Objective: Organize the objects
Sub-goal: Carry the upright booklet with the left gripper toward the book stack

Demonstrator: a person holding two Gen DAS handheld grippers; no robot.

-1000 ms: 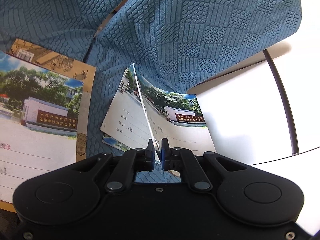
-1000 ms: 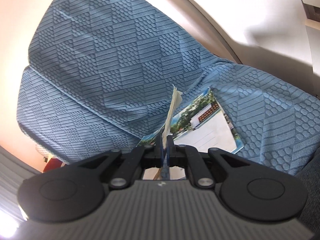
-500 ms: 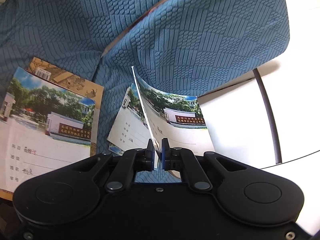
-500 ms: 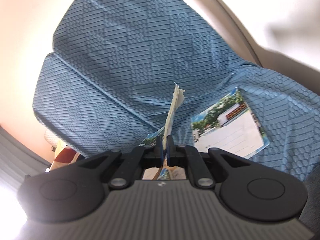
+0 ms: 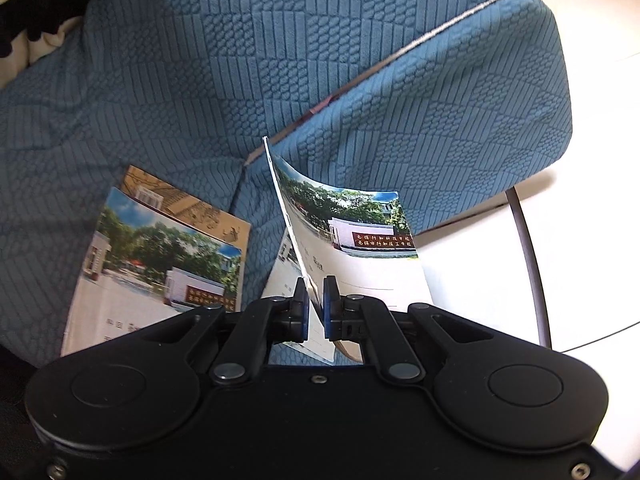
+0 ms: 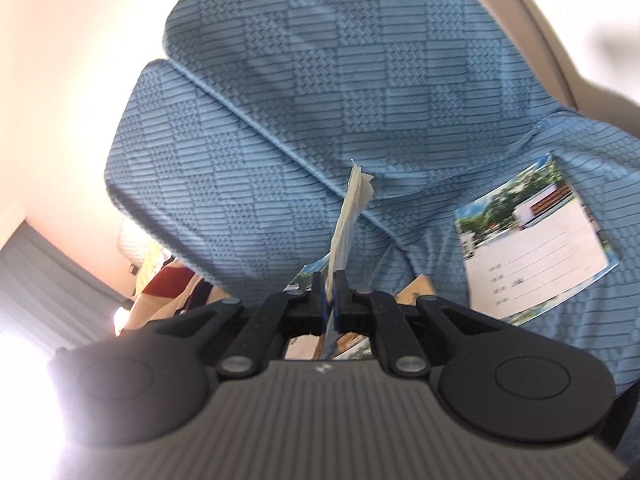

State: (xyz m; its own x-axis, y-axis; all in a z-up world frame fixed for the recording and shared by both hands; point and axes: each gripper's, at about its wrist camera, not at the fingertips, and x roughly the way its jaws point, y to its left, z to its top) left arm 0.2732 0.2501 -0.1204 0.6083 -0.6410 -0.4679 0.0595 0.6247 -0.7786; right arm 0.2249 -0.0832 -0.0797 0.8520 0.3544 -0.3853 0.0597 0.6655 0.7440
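- Left gripper (image 5: 315,300) clenched on a photo-cover notebook (image 5: 352,240), lifted above the blue sofa (image 5: 280,80)
- Right gripper (image 6: 329,292) clamps another booklet (image 6: 350,216) edge-on

The left tool (image 5: 315,300) sits at the lower centre of its frame, jaws clamped together. The right tool (image 6: 330,298) likewise sits low and central, jaws clamped.

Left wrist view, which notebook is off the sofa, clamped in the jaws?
The right-hand notebook, standing on edge, cover curling right; the others lie flat, stacked at left.
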